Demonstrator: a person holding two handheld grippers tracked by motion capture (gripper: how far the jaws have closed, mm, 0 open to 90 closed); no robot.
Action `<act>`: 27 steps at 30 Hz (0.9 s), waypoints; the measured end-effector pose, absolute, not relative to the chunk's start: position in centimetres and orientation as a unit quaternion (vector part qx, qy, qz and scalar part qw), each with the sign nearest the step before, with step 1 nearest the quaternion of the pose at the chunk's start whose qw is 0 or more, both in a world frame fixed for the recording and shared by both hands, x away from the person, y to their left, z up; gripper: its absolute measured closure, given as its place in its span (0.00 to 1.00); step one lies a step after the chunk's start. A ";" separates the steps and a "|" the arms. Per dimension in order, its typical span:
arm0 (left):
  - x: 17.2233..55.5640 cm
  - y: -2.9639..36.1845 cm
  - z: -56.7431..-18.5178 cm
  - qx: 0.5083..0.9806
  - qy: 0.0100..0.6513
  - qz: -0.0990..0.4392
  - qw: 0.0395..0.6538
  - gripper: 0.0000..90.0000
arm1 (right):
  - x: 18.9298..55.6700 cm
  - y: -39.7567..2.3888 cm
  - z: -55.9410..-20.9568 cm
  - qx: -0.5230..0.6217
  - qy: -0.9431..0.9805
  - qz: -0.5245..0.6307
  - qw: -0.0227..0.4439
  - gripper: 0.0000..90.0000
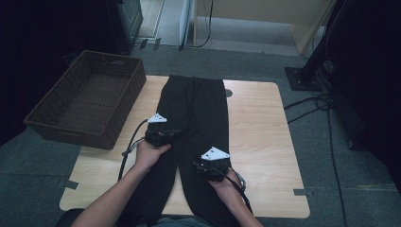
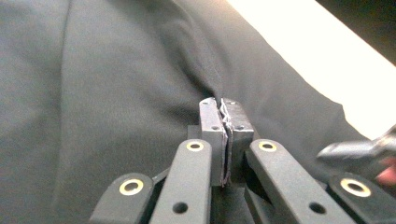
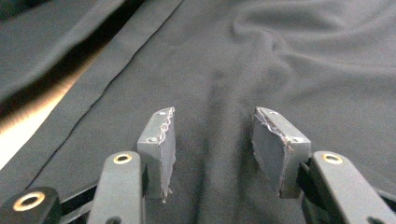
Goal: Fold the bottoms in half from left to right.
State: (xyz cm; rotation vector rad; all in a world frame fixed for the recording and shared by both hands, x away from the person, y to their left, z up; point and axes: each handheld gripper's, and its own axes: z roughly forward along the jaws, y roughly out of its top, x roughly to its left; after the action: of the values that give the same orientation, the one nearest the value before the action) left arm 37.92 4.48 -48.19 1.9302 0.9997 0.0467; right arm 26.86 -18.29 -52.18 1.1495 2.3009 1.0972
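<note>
Black trousers lie flat along the light wooden table, waist at the far end, legs toward the person. My left gripper rests at the crotch area on the left leg's inner side. In the left gripper view its jaws are pressed together, with creases in the cloth running into the tips, so a pinch of fabric is held. My right gripper is low over the right leg. In the right gripper view it stands open, with smooth dark cloth below the pads.
A dark wicker basket sits at the table's far left corner, overhanging the edge. Bare tabletop lies to the right of the trousers. Cables run over the carpet at the right. The other gripper shows at the right edge of the left gripper view.
</note>
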 end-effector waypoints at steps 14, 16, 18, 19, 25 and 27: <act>38.3 5.6 -44.3 0.801 0.392 0.040 0.450 0.99 | 26.4 -14.6 -51.9 0.372 0.830 0.387 0.148 0.59; 38.5 6.1 -44.4 0.802 0.400 0.036 0.442 0.99 | 26.3 -15.3 -51.9 0.378 0.828 0.385 0.151 0.59; 38.6 6.7 -44.5 0.801 0.408 0.034 0.437 0.98 | 26.2 -15.7 -51.9 0.376 0.829 0.384 0.153 0.58; 38.6 6.9 -44.5 0.800 0.410 0.035 0.437 0.98 | 26.0 -15.8 -51.9 0.375 0.829 0.385 0.154 0.58; 38.7 7.8 -44.3 0.802 0.417 0.033 0.426 0.98 | 24.9 -16.4 -52.2 0.378 0.822 0.395 0.159 0.59; 38.6 7.8 -44.1 0.805 0.416 0.036 0.423 0.98 | 24.6 -16.4 -52.2 0.377 0.823 0.394 0.159 0.59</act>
State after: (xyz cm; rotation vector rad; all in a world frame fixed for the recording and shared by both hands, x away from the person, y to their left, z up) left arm 38.65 7.84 -44.09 2.0141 1.0409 0.0897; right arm 24.61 -16.40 -52.18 1.0783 2.3518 1.1262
